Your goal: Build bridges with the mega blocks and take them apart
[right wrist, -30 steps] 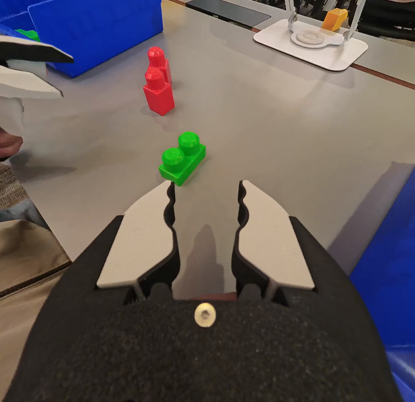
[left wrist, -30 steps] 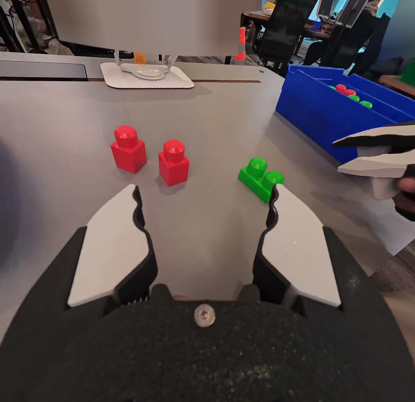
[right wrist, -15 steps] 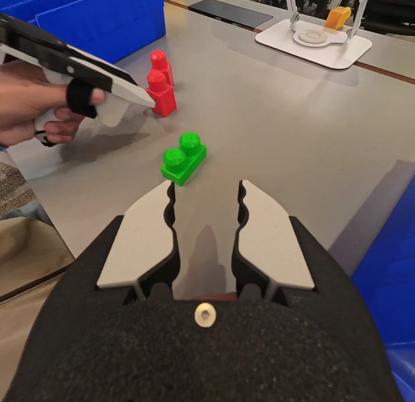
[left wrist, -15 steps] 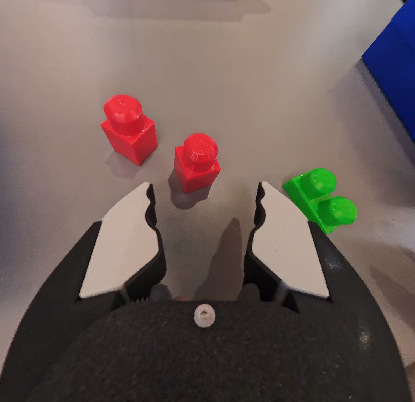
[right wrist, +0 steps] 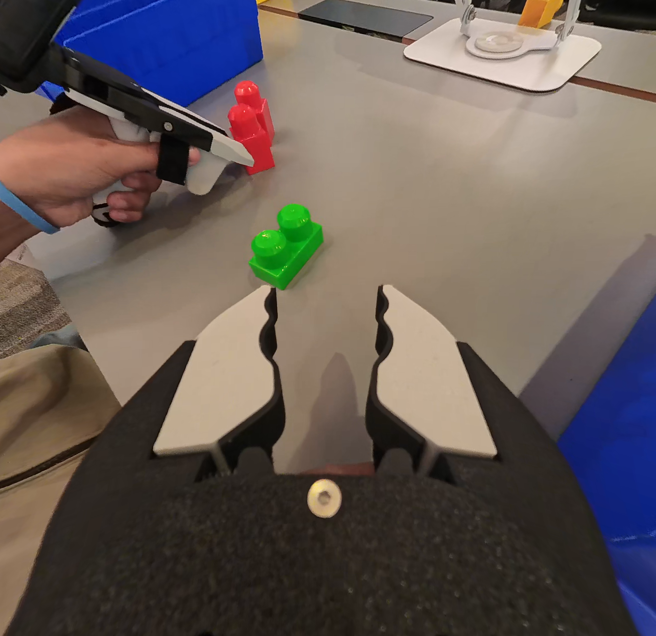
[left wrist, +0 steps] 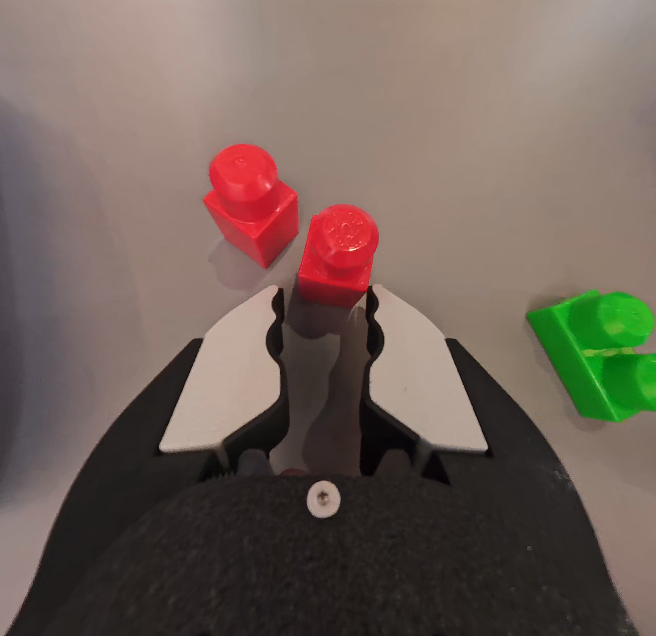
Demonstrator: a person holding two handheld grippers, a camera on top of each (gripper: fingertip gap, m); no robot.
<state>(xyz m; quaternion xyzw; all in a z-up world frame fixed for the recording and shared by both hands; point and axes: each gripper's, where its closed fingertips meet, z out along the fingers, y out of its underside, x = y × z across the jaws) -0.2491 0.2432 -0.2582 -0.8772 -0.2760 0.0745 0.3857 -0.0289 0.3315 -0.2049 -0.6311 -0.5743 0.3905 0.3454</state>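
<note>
Two red one-stud blocks stand upright on the grey table: the nearer one (left wrist: pixel 335 260) (right wrist: pixel 251 140) and the farther one (left wrist: pixel 251 207) (right wrist: pixel 252 102). A green two-stud block (left wrist: pixel 600 356) (right wrist: pixel 287 247) lies to their right in the left wrist view. My left gripper (left wrist: pixel 323 292) is open and low over the table, its fingertips on either side of the nearer red block's base; whether they touch it I cannot tell. It also shows in the right wrist view (right wrist: pixel 245 159), held by a hand. My right gripper (right wrist: pixel 326 290) is open and empty, just short of the green block.
A blue bin (right wrist: pixel 170 33) stands at the back left in the right wrist view, another blue bin edge (right wrist: pixel 617 441) at the right. A white stand with an orange piece (right wrist: pixel 504 47) and a dark panel (right wrist: pixel 365 15) sit at the far side. The table edge runs at the left. Some 25 cm of space lies between my two pairs of fingers.
My left gripper has moved forward and down to the nearer red block and narrowed its opening, its fingertips now flanking the block. The right gripper has barely moved.
</note>
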